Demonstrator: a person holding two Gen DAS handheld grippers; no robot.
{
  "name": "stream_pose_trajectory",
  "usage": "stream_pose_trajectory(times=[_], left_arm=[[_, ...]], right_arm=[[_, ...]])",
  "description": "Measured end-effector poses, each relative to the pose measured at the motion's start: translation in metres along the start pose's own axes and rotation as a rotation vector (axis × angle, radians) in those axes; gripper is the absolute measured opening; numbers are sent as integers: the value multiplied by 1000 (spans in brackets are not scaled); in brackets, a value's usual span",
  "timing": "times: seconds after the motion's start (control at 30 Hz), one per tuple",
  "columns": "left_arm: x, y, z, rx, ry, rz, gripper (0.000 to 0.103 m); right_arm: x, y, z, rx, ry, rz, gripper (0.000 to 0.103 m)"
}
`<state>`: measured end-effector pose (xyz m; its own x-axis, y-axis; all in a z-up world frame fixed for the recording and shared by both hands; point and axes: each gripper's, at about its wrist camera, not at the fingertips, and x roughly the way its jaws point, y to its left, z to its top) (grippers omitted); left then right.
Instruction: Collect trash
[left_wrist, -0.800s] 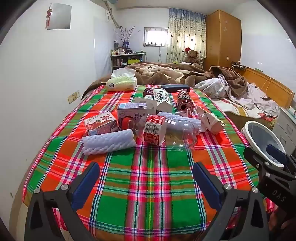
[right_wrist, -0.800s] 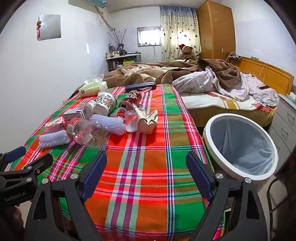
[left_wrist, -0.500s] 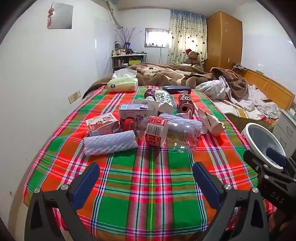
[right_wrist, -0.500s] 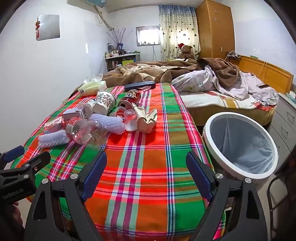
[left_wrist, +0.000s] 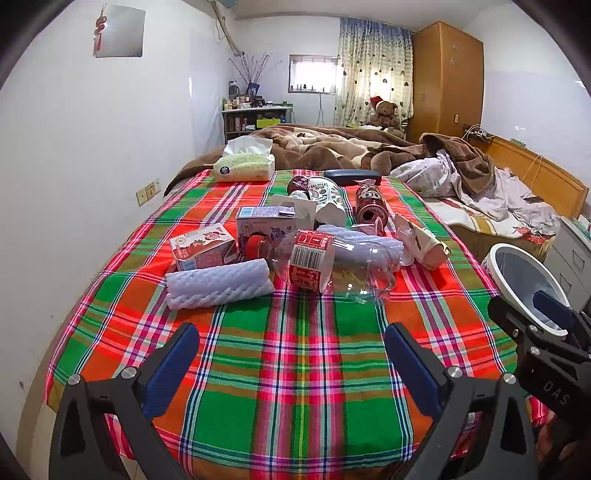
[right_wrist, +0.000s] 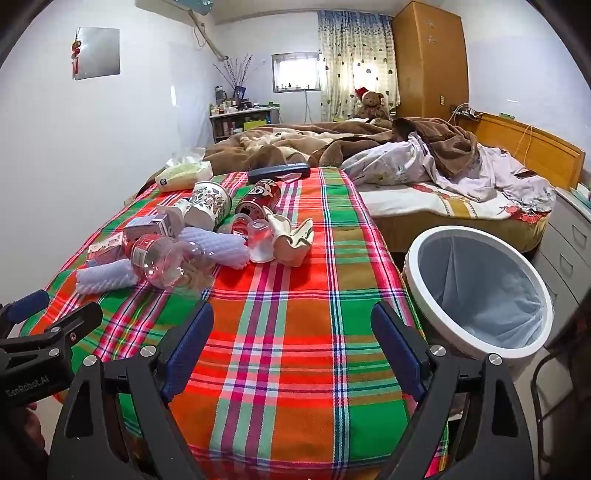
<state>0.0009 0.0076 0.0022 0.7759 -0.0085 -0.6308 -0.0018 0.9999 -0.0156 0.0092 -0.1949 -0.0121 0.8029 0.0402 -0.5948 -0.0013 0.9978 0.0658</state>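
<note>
Trash lies in a heap on the plaid cloth (left_wrist: 295, 350): a crushed clear bottle (left_wrist: 332, 264) with a red label, a white foam roll (left_wrist: 218, 284), a strawberry carton (left_wrist: 203, 247), a purple box (left_wrist: 264, 221), a red can (left_wrist: 369, 206), a patterned cup (left_wrist: 328, 203) and a crumpled paper cup (left_wrist: 421, 240). My left gripper (left_wrist: 291, 354) hangs open over bare cloth, short of the heap. My right gripper (right_wrist: 291, 336) is open too, nothing between its fingers. The bottle (right_wrist: 166, 264), can (right_wrist: 260, 201) and a white-rimmed bin (right_wrist: 480, 291) show in the right wrist view.
The bin (left_wrist: 524, 284) stands on the floor off the table's right edge. A tissue pack (left_wrist: 245, 166) and a dark case (left_wrist: 351, 177) lie at the far end. Behind is an unmade bed with brown blankets (left_wrist: 332, 147). A white wall runs along the left.
Both grippers have drawn back and risen slightly, so the heap sits a little farther off and lower in both views. Jaws stay wide; nothing was touched.
</note>
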Motion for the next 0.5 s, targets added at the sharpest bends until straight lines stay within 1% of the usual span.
stream_pose_trajectory(times=[0.5], left_arm=[[1, -3, -1, 4, -1, 5, 102]], right_arm=[[-3, 1, 2, -4, -9, -4, 89]])
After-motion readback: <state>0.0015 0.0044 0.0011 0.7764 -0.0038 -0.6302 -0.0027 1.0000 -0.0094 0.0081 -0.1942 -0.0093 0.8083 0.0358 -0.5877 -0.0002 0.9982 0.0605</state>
